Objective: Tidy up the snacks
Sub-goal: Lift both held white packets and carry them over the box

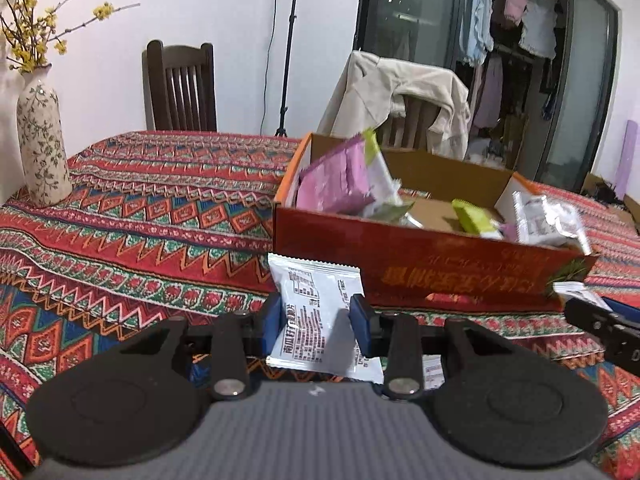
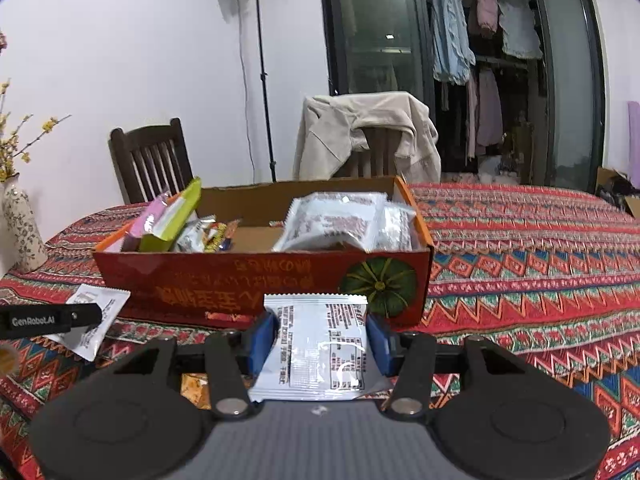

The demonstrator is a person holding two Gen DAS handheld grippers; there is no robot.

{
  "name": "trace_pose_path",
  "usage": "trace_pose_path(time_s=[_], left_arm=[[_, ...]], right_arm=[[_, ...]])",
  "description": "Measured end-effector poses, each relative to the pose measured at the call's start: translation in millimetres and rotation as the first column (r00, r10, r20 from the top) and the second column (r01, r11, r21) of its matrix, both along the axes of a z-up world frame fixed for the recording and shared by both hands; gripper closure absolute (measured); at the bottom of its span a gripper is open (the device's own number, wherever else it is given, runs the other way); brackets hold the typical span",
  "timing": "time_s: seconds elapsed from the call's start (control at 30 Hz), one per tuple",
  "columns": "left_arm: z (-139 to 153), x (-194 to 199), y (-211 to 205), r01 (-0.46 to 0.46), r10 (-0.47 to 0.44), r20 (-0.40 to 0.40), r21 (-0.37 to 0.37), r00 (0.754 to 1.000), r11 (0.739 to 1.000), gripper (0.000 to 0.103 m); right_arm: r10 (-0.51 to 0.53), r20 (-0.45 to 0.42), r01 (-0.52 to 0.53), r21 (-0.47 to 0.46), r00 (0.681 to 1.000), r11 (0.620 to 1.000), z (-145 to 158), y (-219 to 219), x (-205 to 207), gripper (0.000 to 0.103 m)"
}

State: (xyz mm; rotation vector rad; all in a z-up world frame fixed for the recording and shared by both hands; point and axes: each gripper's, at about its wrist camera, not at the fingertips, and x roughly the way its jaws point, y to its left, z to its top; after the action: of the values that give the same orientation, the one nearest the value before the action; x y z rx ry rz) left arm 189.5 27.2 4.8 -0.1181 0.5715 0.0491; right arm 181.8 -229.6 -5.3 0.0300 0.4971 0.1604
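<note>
Left gripper [image 1: 318, 318]: blue pads closed in on a white snack packet [image 1: 320, 312], one pad on each long side edge. Packet's long axis runs forward along the fingers, its crimped top edge sticking out past the tips. It looks lifted off the patterned tablecloth [image 1: 160, 216], though I can't tell for sure. The red cardboard box [image 1: 420, 264] sits just ahead and slightly right of these fingers, its near wall right behind the packet's top edge. Pink and green packets [image 1: 340, 176] lean in the box's left end; more white packets [image 1: 548, 216] are at its right end.

Right gripper [image 2: 322, 338]: same story, pads squeezed onto a second white packet [image 2: 316, 340], long axis forward, top edge beyond the tips. Box near wall [image 2: 260, 280] is dead ahead, close behind the packet. A stack of white packets [image 2: 340, 220] fills the box's right half, ahead and a bit right of the tips.

Key relation, as a judgement: both packets lie below the box rim and short of the near wall, so either needs raising up and forward over that wall. Right gripper lines up nearer the white stack. The left gripper's tip shows at far left in the right wrist view, so the two are well apart.
</note>
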Motion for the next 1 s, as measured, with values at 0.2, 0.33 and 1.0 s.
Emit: trace_pose_path(time_s=[0.2, 0.33, 1.0], left_arm=[[28, -6, 2, 0.015, -0.014, 0.053, -0.004, 0.998, 1.000, 0.065], [50, -2, -3, 0.032, -0.033, 0.093, 0.006, 0.995, 0.999, 0.065], [80, 109, -28, -0.007, 0.017, 0.142, -0.070, 0.990, 0.998, 0.065]], right_arm=[[0.027, 0.073, -0.025, -0.018, 0.997, 1.000, 21, 5, -10, 0.053], [0.032, 0.119, -0.030, -0.024, 0.992, 0.999, 39, 5, -10, 0.053], [-0.056, 0.131, 0.052, 0.035, 0.990, 0.998, 77, 10, 104, 0.053]])
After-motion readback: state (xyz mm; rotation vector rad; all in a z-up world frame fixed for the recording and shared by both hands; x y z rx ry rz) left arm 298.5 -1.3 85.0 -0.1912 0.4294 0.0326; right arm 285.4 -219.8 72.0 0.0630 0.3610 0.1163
